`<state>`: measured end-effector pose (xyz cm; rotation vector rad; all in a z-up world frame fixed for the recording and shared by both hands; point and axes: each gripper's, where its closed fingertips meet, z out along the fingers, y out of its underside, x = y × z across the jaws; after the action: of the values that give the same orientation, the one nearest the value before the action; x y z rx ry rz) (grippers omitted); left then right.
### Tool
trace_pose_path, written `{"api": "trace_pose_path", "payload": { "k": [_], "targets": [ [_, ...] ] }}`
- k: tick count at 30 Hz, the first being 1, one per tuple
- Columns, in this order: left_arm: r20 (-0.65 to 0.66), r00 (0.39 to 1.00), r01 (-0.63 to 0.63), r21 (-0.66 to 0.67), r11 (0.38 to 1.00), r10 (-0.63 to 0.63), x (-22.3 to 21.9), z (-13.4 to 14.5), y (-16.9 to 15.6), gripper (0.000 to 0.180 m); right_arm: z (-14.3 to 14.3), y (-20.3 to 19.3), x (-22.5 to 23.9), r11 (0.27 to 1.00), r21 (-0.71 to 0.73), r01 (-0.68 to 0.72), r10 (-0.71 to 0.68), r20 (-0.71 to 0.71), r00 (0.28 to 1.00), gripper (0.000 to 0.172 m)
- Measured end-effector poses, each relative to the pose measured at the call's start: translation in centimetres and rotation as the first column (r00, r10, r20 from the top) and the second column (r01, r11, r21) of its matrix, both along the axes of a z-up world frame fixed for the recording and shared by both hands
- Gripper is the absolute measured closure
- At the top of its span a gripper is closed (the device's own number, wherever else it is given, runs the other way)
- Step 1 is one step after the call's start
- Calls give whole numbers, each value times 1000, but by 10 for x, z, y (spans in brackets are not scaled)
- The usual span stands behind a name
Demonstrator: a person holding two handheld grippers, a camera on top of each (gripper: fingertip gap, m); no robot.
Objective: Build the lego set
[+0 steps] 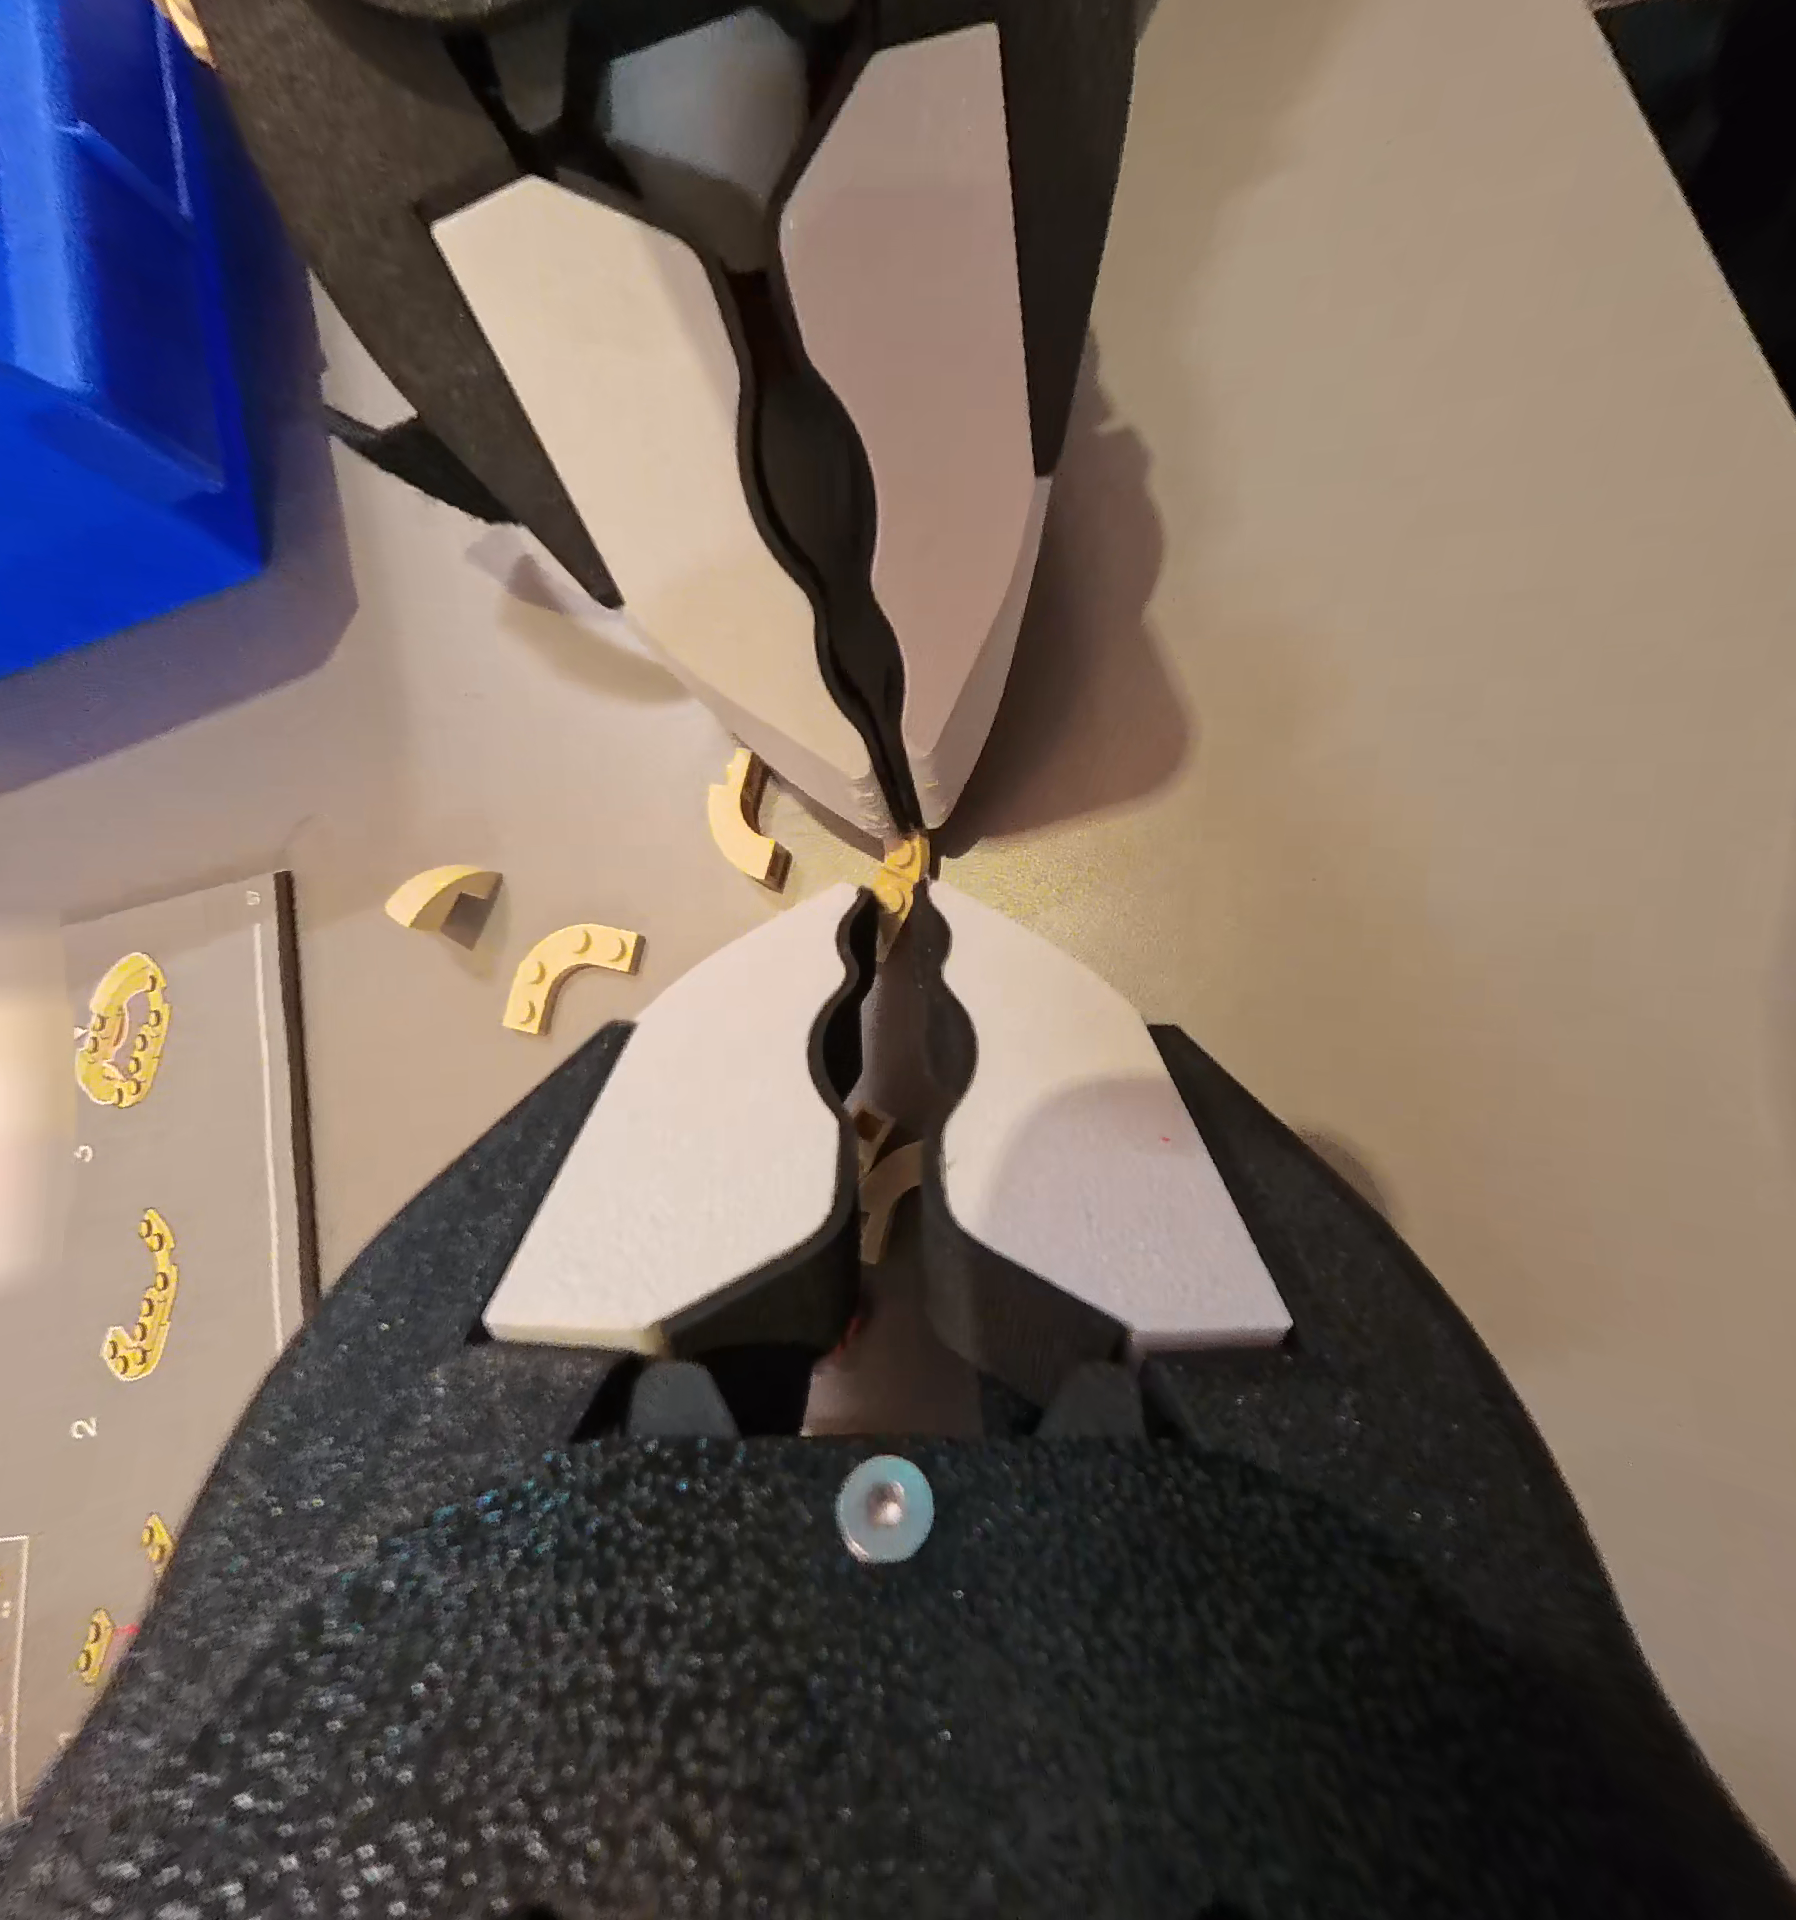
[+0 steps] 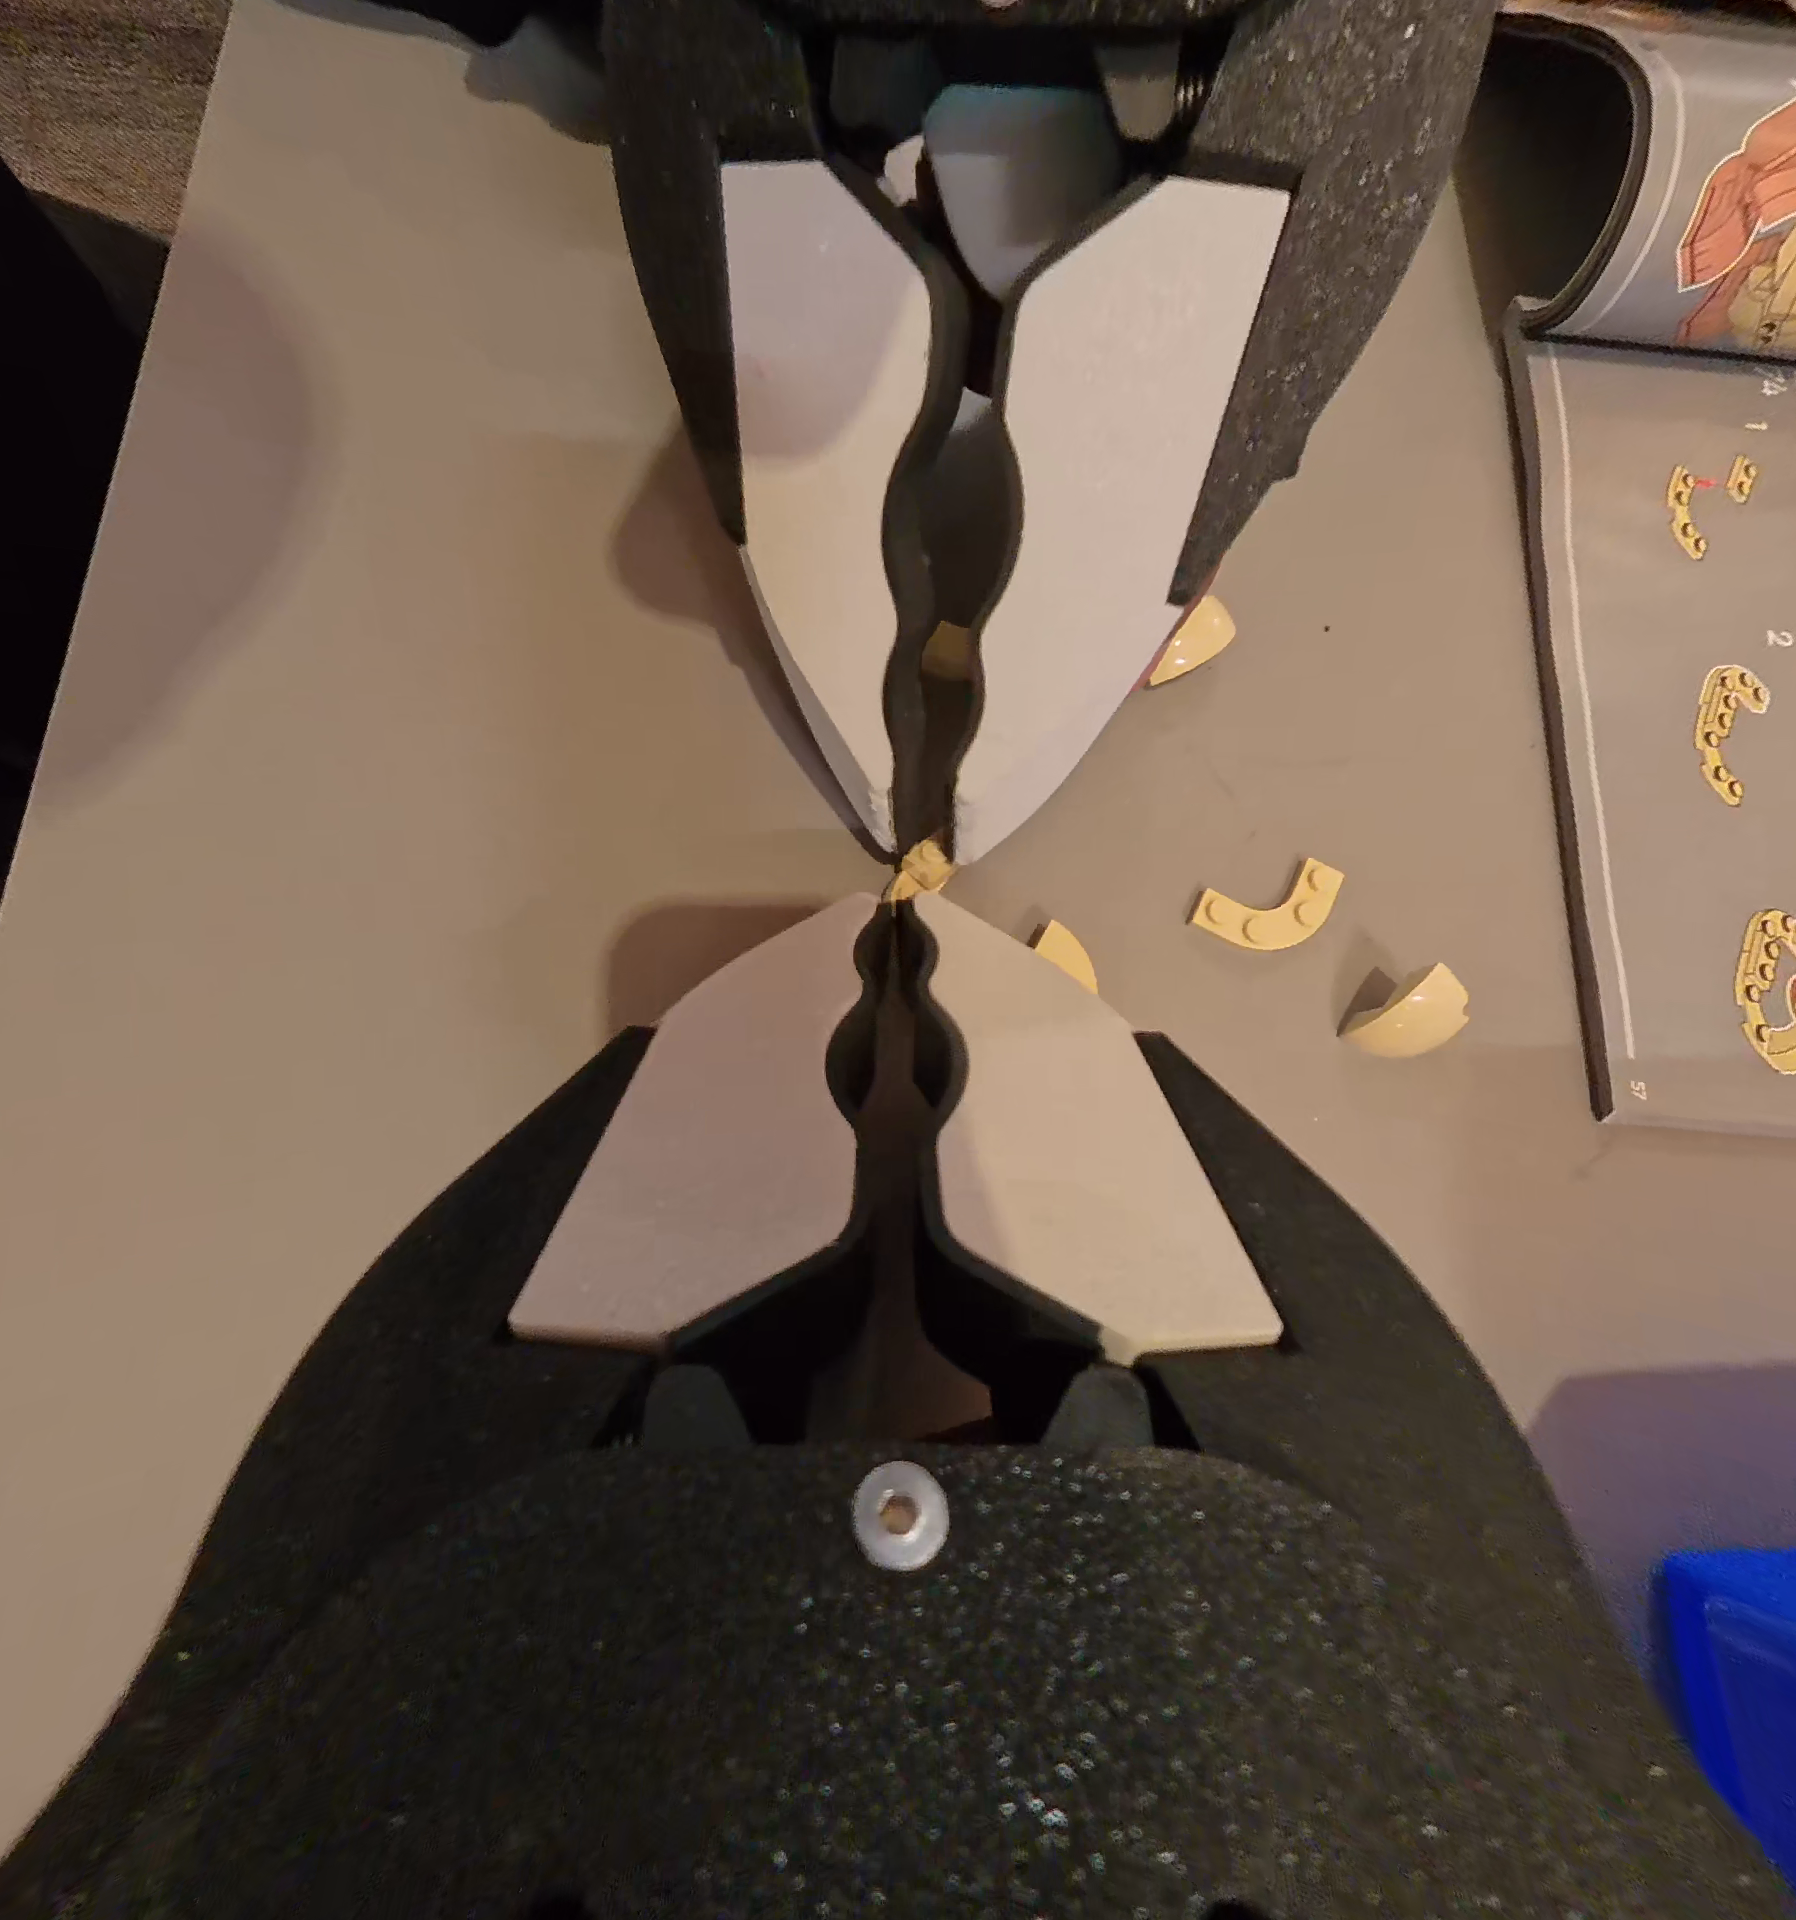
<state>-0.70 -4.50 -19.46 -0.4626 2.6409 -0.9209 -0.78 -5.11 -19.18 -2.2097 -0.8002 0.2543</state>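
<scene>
My two grippers meet tip to tip over the grey table point(image 2: 354, 727), with a small tan studded lego piece point(image 1: 902, 875) between them. My left gripper point(image 1: 896, 906) is shut on the near end of this piece, which runs back between its pads. My right gripper point(image 2: 899, 912) is shut, and its fingertips pinch the other end of the same tan piece point(image 2: 920, 868). The right gripper reaches in from the top of the left wrist view point(image 1: 909, 826). The left gripper does the same in the right wrist view point(image 2: 920, 831).
Loose tan parts lie on the table: a curved studded plate point(image 2: 1273, 920), a dome piece point(image 2: 1408, 1008), another dome piece point(image 2: 1190, 639) and a curved arch piece point(image 1: 743, 831). An open instruction booklet point(image 2: 1704, 727) lies beside them. A blue bin point(image 1: 73, 364) stands at the table's side. The tips of both grippers are at nearly the same place. It is some 6 centimetres from my left tips to the curved studded plate point(image 2: 1273, 920). The left camera catches it too, in the left wrist view point(image 1: 560, 959).
</scene>
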Motion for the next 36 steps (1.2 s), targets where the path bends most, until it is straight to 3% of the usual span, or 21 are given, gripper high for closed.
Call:
{"api": "trace_pose_path", "payload": {
  "k": [13, 30, 36],
  "targets": [
    [-21, 999, -31, 13, 999, 32, 1, -3, 3, 173, -4, -3, 2, 1000, -12, -16, 16, 27, 1000, 171],
    [-23, 998, -56, 12, 998, 56, 3, -1, -1, 172, -8, 0, 11, 1000, -2, 13, -13, 92, 996, 155],
    [-23, 998, -50, 56, 997, 51, 3, -5, 4, 172, -9, 1, 8, 1000, -18, 9, -8, 70, 998, 158]
  ]
}}
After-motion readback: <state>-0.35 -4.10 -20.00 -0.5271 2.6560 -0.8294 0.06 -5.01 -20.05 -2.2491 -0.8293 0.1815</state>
